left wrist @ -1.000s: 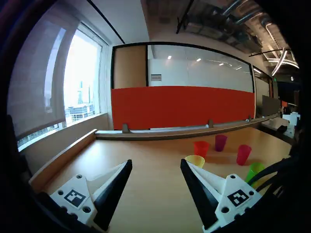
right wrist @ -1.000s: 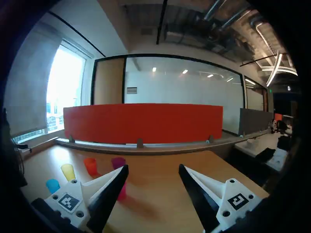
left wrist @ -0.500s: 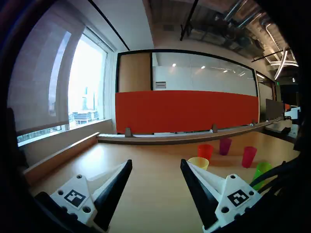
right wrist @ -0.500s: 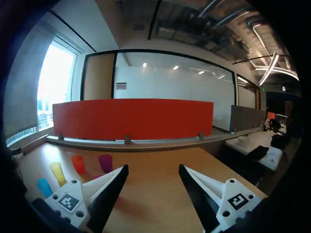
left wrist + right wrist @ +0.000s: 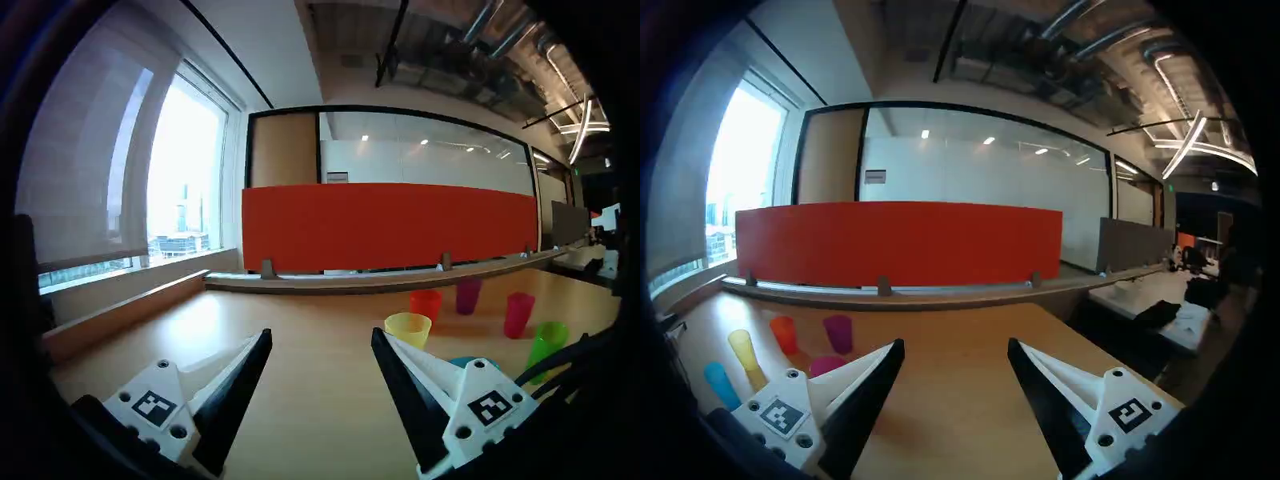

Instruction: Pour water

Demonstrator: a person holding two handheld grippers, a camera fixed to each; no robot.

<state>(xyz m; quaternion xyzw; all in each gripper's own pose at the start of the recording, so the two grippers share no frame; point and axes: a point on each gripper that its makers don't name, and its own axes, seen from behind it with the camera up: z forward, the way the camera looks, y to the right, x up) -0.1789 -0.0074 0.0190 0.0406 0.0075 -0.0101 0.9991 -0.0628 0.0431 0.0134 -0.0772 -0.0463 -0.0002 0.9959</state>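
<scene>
Your left gripper (image 5: 320, 346) and right gripper (image 5: 954, 352) both hang over the table (image 5: 304, 312), jaws spread wide and holding nothing. The cups stand in a close cluster on the table. In the left gripper view a yellow cup (image 5: 408, 328) is nearest, with an orange cup (image 5: 426, 304), purple cup (image 5: 468, 294), pink cup (image 5: 518, 314) and green cup (image 5: 546, 344) beyond or beside it. You cannot tell which holds water. Crowding is the likely risk: an open finger could tip a light neighbour, and a hard squeeze could buckle the cup and slosh water.
</scene>
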